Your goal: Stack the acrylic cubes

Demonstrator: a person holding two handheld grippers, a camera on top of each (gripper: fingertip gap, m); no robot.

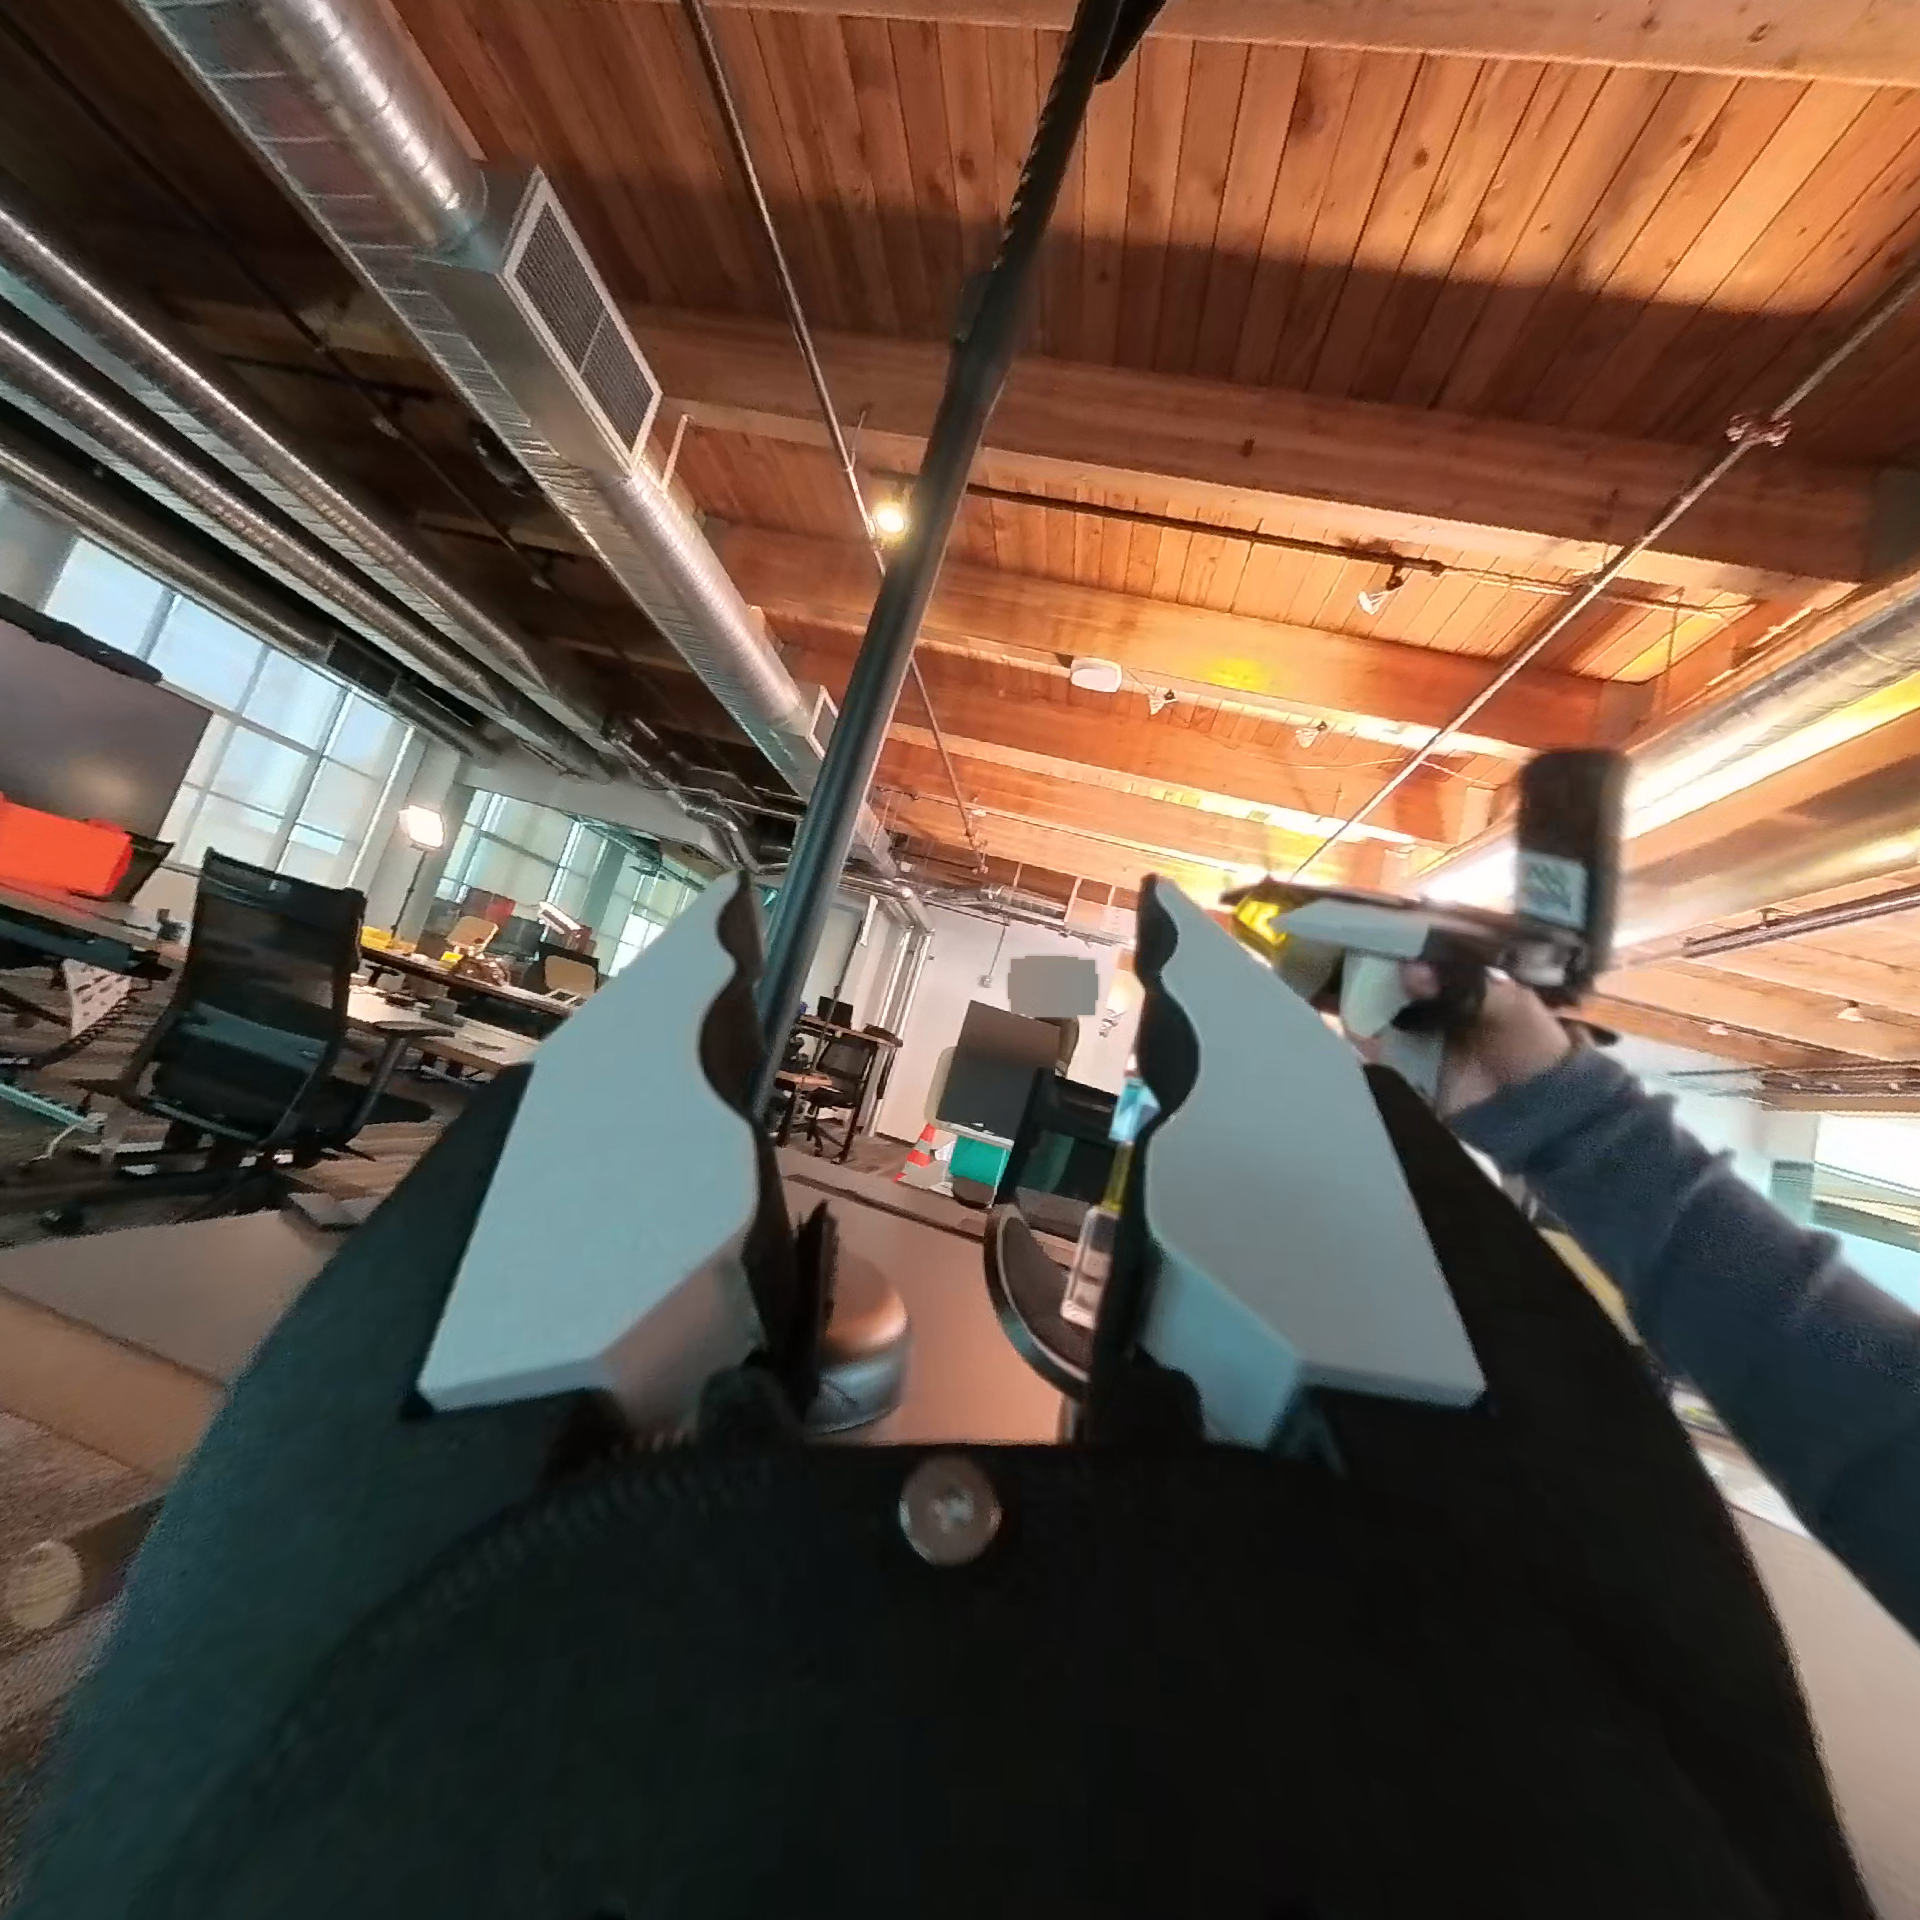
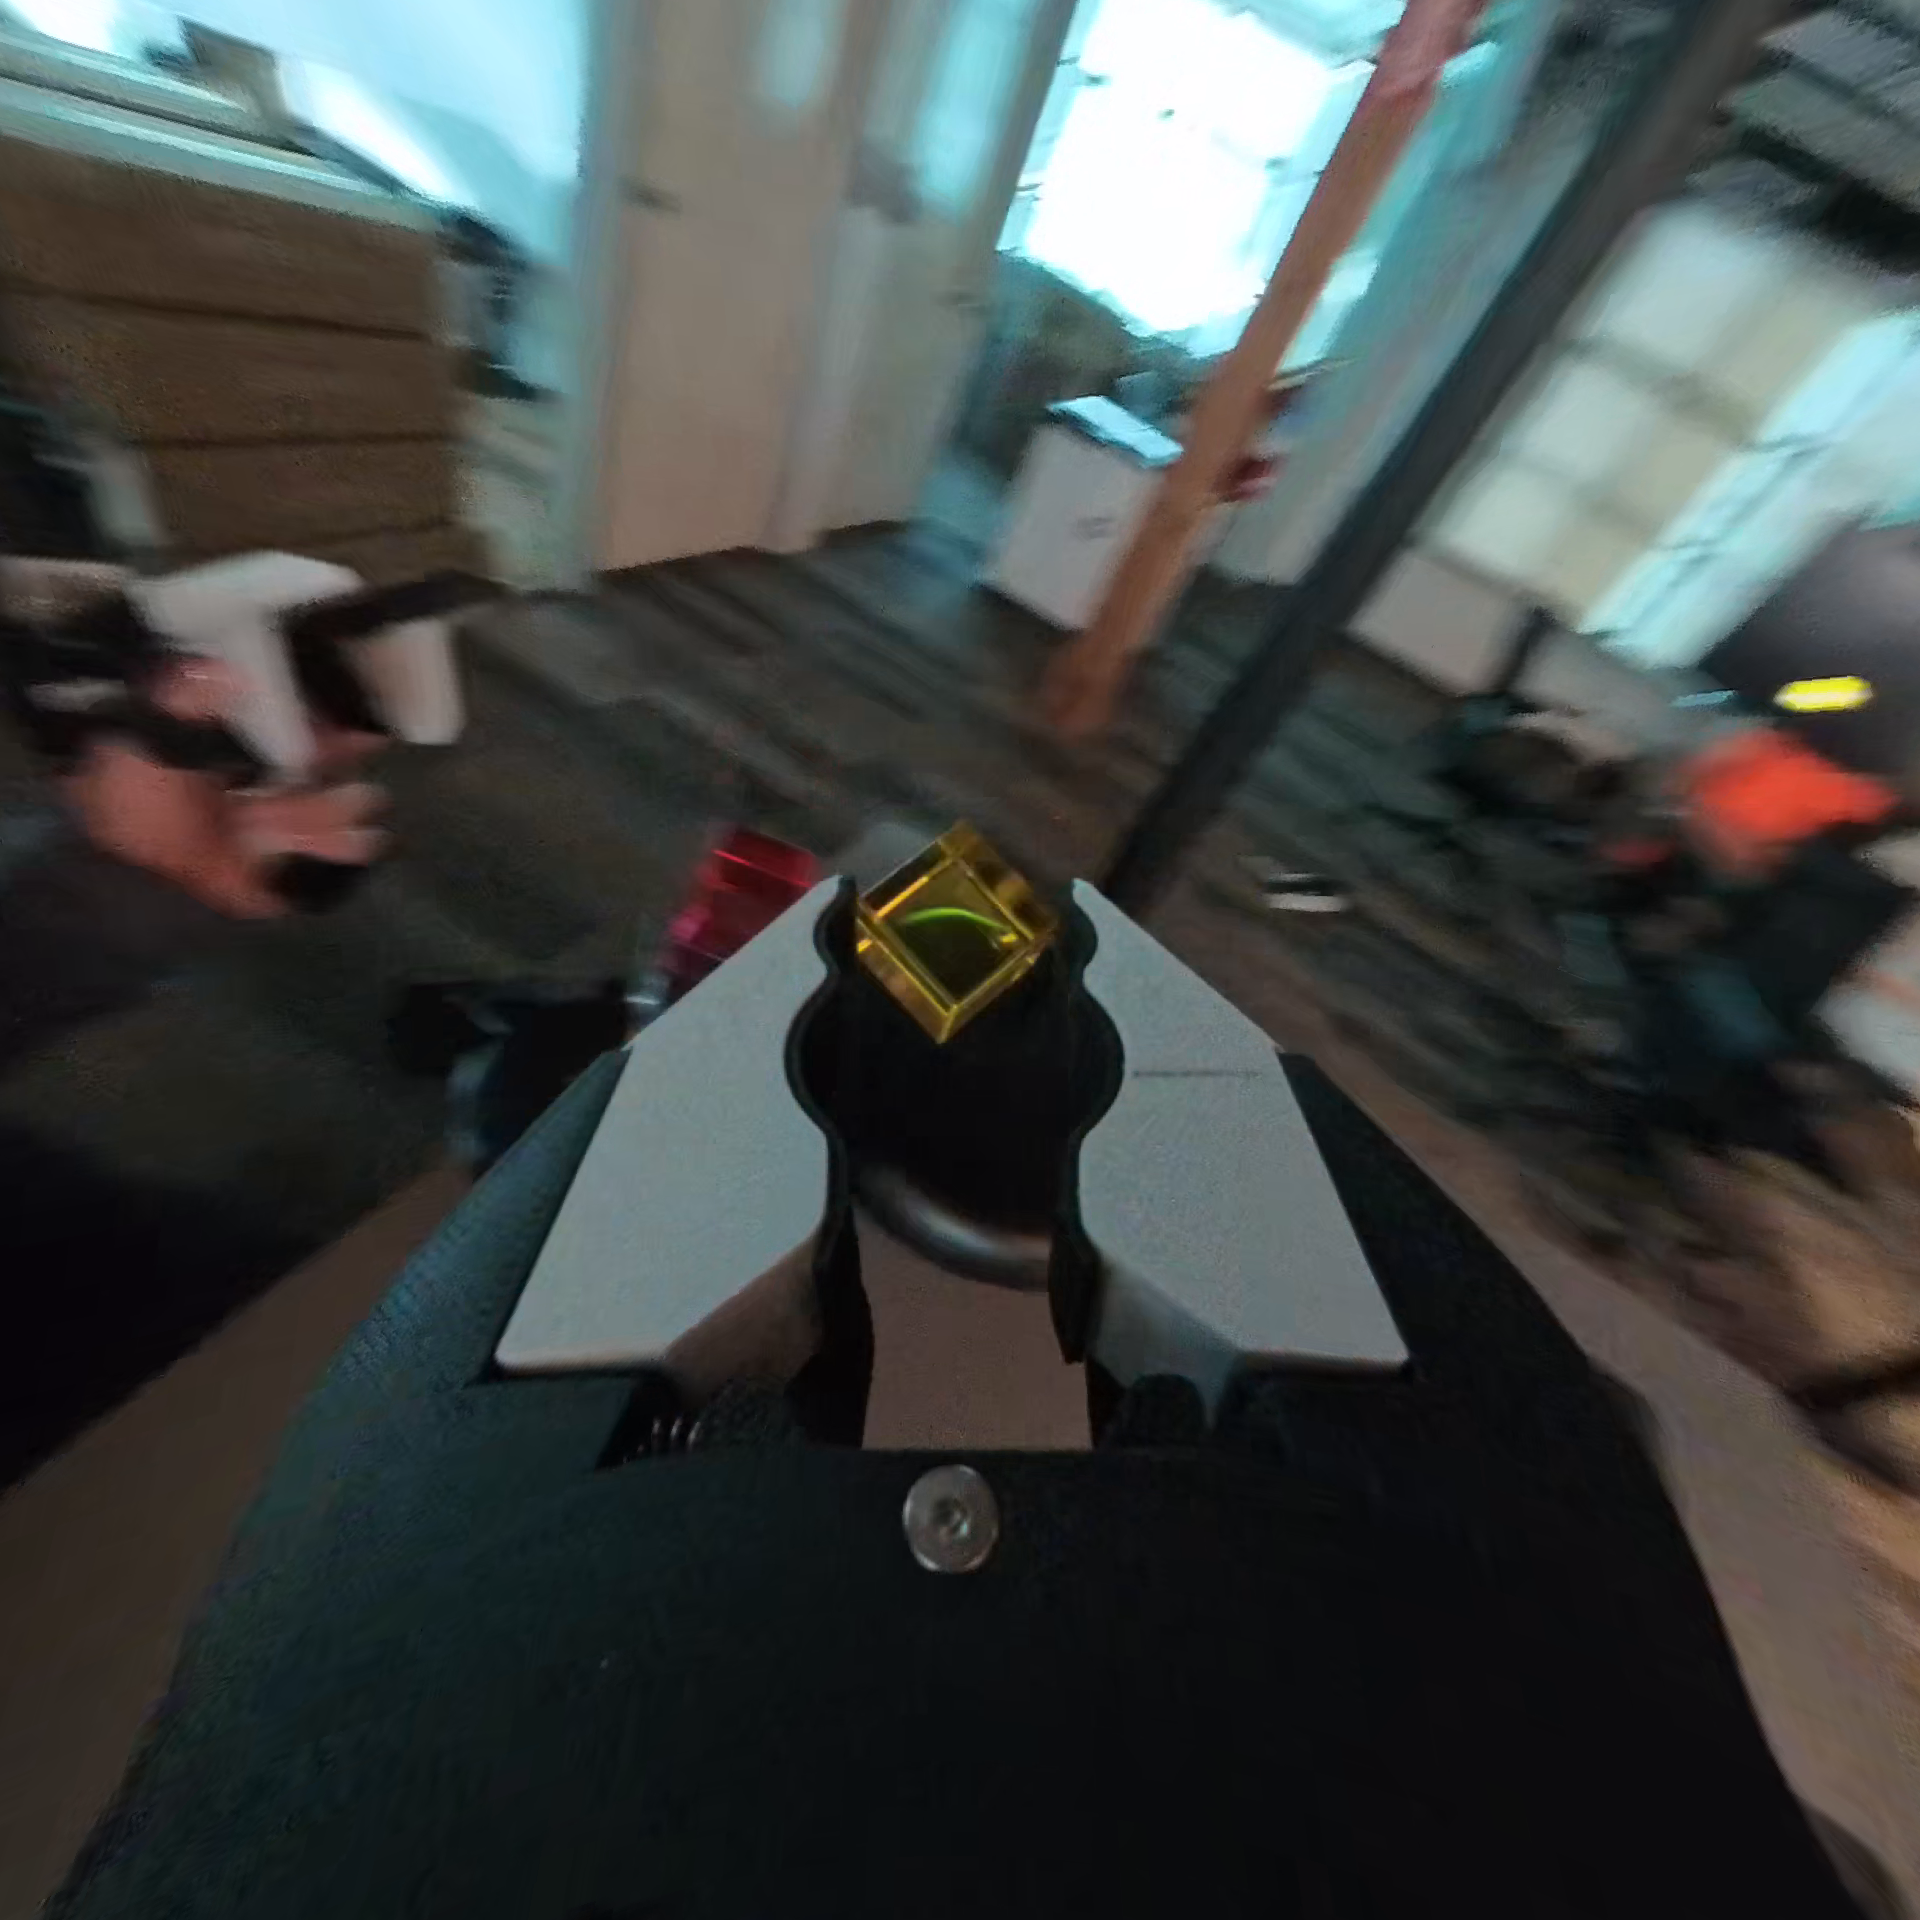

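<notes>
Cube (image 2: 954, 940), yellow and transparent, sits between the fingertips of our right gripper (image 2: 956, 914). Both pads (image 2: 1075, 935) press on it, so the jaws are closed on the cube. It is turned on a corner, like a diamond, so we judge the pads catch two opposite faces and the rest sticks out in front of the tips. Left of the cube, a little behind it, we see a red block (image 2: 743, 883), blurred. Farther left of the cube is our left gripper (image 2: 343, 665) with a hand (image 2: 208, 831) under it; the whole picture is smeared here.

Our left gripper (image 1: 940, 935) points up to the wooden ceiling (image 1: 1247, 260). Its fingers (image 1: 644, 1101) stand wide apart and nothing is between the pads. A black pole (image 1: 904, 623) rises close to the left finger, but we cannot tell if it touches. From this view the cube (image 1: 1257, 914) shows as a yellow spot at the tips of the right gripper (image 1: 1283, 920), high above the dark table (image 1: 956, 1351). A round metal base (image 1: 862, 1340) stands on this table, below the cube and to the left.
</notes>
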